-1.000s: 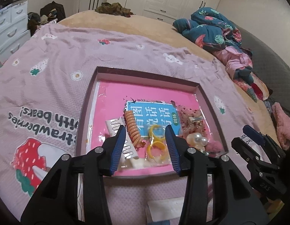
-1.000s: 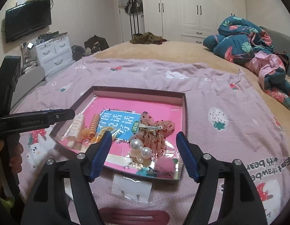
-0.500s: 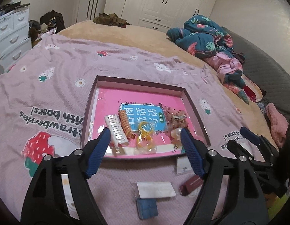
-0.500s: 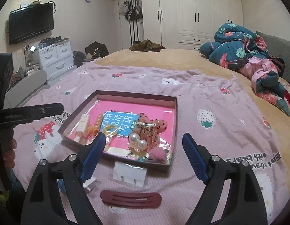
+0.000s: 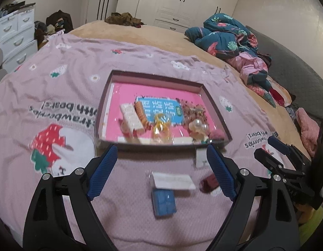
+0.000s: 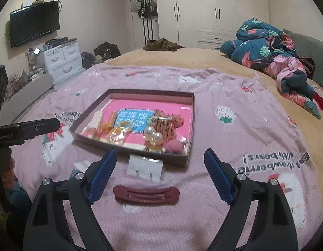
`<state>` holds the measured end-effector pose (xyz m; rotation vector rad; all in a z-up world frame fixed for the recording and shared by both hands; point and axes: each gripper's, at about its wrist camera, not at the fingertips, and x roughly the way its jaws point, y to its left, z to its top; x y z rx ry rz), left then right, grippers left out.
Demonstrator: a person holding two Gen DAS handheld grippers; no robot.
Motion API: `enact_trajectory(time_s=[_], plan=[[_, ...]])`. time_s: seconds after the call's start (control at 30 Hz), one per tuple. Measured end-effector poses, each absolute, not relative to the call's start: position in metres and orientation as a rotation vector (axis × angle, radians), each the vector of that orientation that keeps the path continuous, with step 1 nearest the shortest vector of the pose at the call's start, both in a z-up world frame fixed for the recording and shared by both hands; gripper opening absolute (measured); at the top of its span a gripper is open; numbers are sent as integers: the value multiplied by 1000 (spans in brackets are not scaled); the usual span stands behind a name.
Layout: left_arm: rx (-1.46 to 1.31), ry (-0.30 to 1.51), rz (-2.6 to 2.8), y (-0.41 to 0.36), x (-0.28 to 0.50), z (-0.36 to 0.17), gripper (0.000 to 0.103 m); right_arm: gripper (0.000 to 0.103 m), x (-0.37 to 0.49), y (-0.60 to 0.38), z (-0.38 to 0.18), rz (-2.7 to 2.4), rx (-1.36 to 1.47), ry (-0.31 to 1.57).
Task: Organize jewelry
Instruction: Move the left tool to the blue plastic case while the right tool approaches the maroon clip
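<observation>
Both grippers, left gripper [image 5: 159,163] and right gripper [image 6: 159,165], hang spread wide and empty; next pick looks like the maroon clip [image 6: 146,194] near the tray [image 6: 190,125].

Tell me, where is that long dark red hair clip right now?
In the right wrist view, the dark red hair clip lies flat on the pink blanket, just in front of the earring card and outside the box.
</observation>
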<state>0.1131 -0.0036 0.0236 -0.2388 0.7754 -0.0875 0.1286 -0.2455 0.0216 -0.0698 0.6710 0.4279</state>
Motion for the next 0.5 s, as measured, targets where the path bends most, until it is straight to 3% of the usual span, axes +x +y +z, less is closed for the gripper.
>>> enact_trajectory(time_s=[0.5], plan=[[-208, 833, -45, 1, 74, -11, 80, 84, 106, -253, -4, 414, -58, 742]])
